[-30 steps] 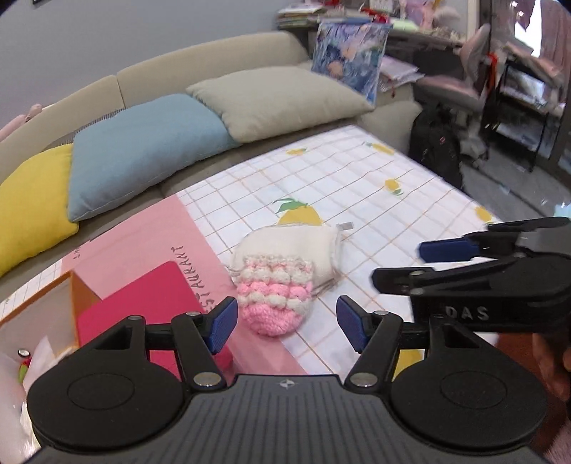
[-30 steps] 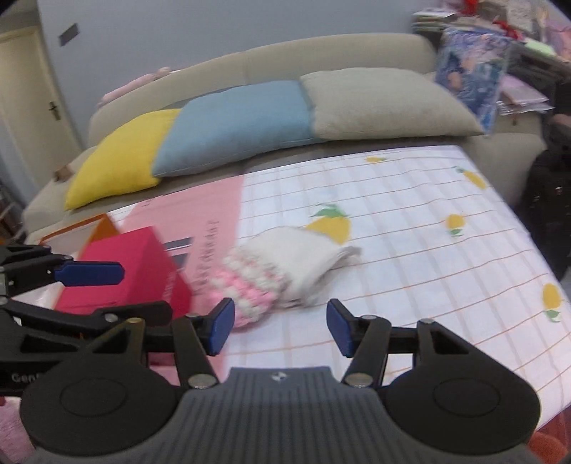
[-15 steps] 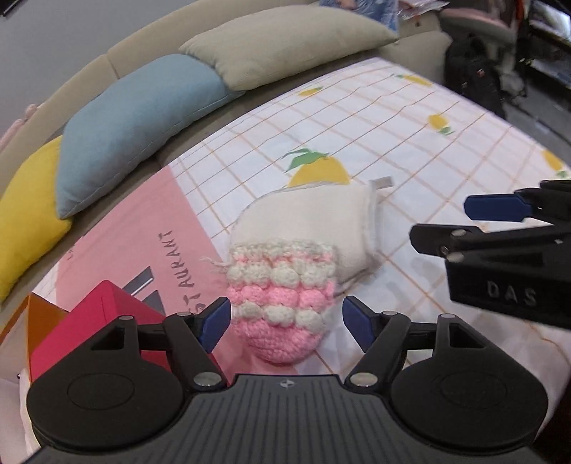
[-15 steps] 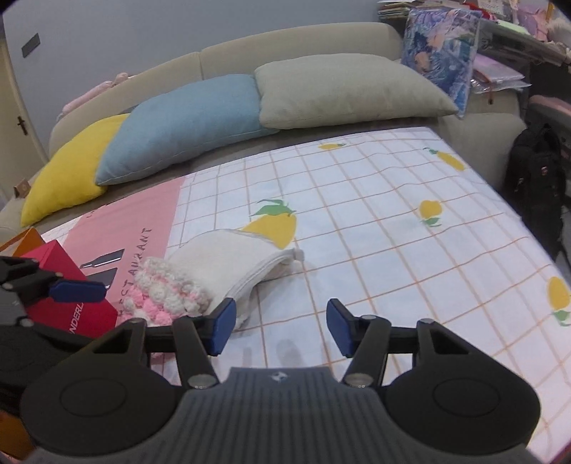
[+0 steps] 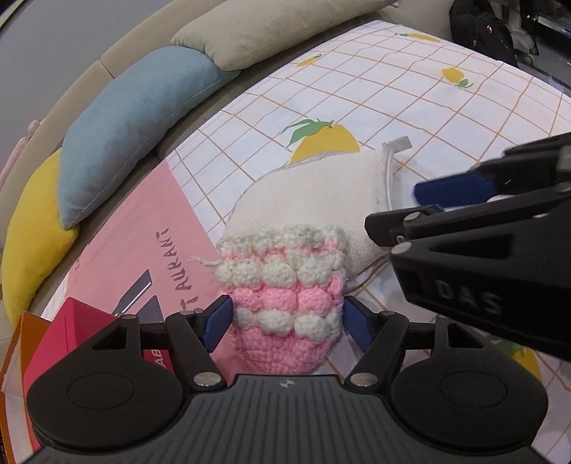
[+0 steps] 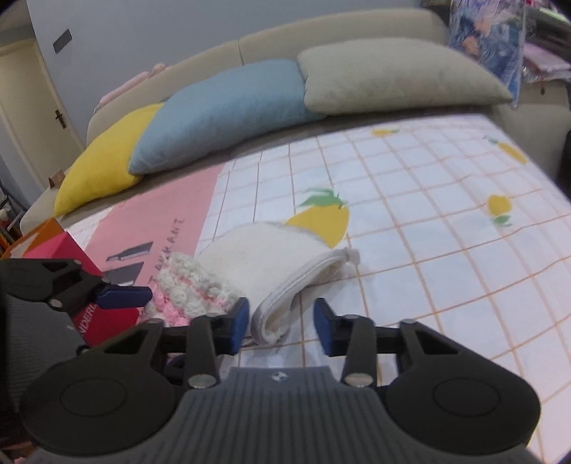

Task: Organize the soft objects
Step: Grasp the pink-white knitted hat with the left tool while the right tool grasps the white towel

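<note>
A pink-and-white crocheted pouch (image 5: 282,285) lies on the checked lemon-print cloth (image 5: 410,82), overlapping a folded cream towel (image 5: 317,192) behind it. My left gripper (image 5: 285,319) is open, its blue pads on either side of the pouch's pink end, close to or touching it. My right gripper (image 6: 281,323) is open, its pads astride the near corner of the cream towel (image 6: 271,260). The pouch (image 6: 185,285) shows to its left. The right gripper also shows in the left wrist view (image 5: 456,200), beside the towel's right edge.
A red box (image 5: 71,339) and an orange box (image 5: 18,342) stand at the left, on a pink printed mat (image 5: 142,228). Yellow (image 6: 103,160), blue (image 6: 228,114) and beige (image 6: 392,75) cushions line the sofa behind. A dark backpack (image 5: 481,25) stands at far right.
Both grippers have moved forward and down. The left one now straddles the crocheted pouch; the right one has come to the towel's near corner. Both stay open.
</note>
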`<state>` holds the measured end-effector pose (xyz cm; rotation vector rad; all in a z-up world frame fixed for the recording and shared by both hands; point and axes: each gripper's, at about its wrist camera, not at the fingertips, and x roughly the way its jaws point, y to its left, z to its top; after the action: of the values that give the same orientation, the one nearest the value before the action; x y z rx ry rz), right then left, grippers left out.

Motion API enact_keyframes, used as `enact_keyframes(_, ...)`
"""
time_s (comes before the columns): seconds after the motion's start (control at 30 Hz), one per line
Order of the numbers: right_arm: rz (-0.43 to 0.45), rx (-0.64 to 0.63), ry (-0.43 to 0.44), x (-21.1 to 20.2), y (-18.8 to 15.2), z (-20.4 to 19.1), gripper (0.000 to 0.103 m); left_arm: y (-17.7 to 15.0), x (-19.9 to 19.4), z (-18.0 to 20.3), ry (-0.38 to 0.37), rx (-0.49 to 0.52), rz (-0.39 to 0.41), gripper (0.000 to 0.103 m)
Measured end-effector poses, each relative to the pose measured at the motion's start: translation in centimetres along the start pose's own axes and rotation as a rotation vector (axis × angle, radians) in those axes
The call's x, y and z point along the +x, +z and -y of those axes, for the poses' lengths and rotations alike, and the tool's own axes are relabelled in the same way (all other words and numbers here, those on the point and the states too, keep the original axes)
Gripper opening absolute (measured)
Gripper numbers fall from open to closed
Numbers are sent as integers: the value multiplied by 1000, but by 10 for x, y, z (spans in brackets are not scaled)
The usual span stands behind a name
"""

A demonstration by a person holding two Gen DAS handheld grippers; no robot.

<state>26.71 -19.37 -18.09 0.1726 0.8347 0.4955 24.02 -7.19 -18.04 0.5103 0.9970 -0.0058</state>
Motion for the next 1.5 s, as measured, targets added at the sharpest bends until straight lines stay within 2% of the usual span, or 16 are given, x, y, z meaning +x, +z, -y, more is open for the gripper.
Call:
enact_keyframes(0.2, -47, 78, 42, 17, -1, 12, 36, 0, 4, 0, -13, -20, -8, 60)
enact_keyframes(0.23, -51, 84, 50, 20, -2, 12, 33, 0, 4, 1, -14, -19, -5, 57)
enact_keyframes(0.3, -50, 74, 62, 22, -2, 11, 16, 0, 3, 2, -15, -22, -1, 51)
enact_keyframes(0.4, -52, 48, 65, 24, -4, 8, 11, -1, 0, -1, -22, -34, 10, 43)
enact_keyframes(0.5, -42, 29, 36, 19, -2, 6, 7, -1, -9, -4, -38, -53, 35, 27)
enact_keyframes(0.63, -59, 18, -13, 8, 4, 6, 6, -3, -22, -13, -74, -125, 38, 26)
enact_keyframes(0.77, -135, 60, -15, -16, 1, 8, 6, -13, -37, -16, -107, -164, 50, 25)
enact_keyframes(0.9, -230, 96, -52, -44, -6, 1, 6, -27, -63, -14, -172, -185, 83, 25)
enact_keyframes(1.03, -295, 128, -67, -72, -24, -9, 7, -45, -85, -11, -235, -207, 89, 25)
enact_keyframes(1.23, -408, 176, -78, -91, -55, -17, 8, -80, -98, -3, -285, -197, 38, 25)
enact_keyframes(1.3, -438, 205, -75, -89, -59, -15, 16, -89, -95, -1, -302, -211, 11, 25)
enact_keyframes(1.33, -444, 217, -77, -90, -60, -13, 23, -92, -94, 0, -311, -213, 9, 25)
enact_keyframes(1.4, -434, 221, -104, -96, -57, -11, 32, -96, -96, 3, -308, -193, 27, 25)
enact_keyframes(1.47, -391, 195, -140, -105, -51, -12, 61, -97, -98, 2, -314, -199, 34, 25)
enact_keyframes(1.5, -367, 170, -143, -109, -48, -15, 68, -97, -97, 1, -321, -211, 32, 25)
